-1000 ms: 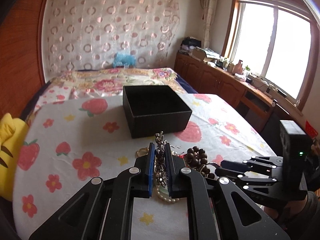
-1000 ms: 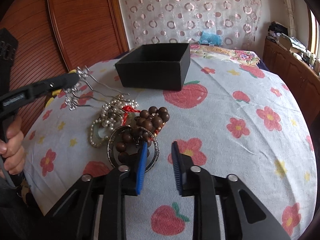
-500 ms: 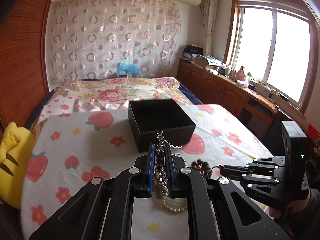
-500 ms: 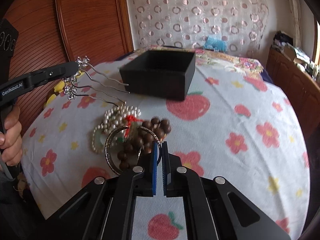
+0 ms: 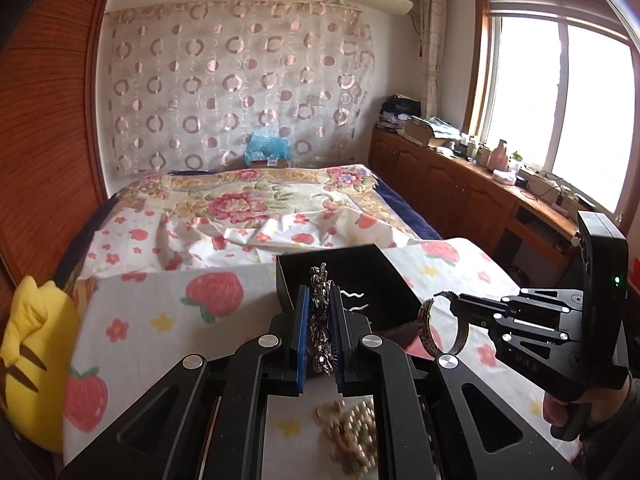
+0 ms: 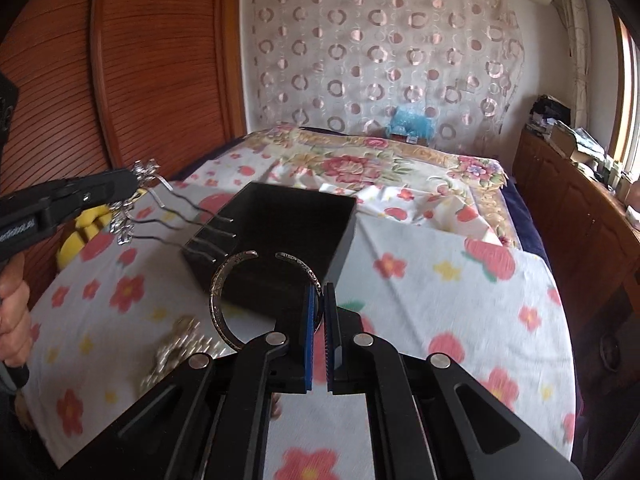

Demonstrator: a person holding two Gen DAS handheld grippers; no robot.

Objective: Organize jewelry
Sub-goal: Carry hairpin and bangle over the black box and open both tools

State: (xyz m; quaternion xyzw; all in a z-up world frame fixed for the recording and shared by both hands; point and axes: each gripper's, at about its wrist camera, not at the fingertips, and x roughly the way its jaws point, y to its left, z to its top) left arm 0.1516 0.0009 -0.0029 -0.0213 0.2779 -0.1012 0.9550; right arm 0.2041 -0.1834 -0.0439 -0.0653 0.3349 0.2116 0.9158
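My left gripper (image 5: 319, 294) is shut on a silver hair comb (image 5: 320, 320); its wavy prongs (image 6: 188, 220) reach over the left rim of the open black box (image 6: 280, 240). My right gripper (image 6: 319, 292) is shut on an open silver cuff bangle (image 6: 224, 300), held above the table just in front of the box. In the left wrist view the bangle (image 5: 426, 330) hangs from the right gripper (image 5: 450, 300) to the right of the box (image 5: 360, 280). A blurred heap of pearls and beads (image 5: 352, 428) lies on the strawberry-print cloth (image 6: 440, 300) below.
A yellow plush toy (image 5: 28, 344) sits at the table's left edge. A bed with a floral cover (image 5: 248, 200) lies behind the table. Wooden cabinets (image 5: 460, 188) run under the window on the right. A wooden wall panel (image 6: 140, 80) stands at left.
My right gripper closed on the bangle and lifted it off the heap toward the box. My left gripper rose and moved forward with the hair comb until its prongs reached the box.
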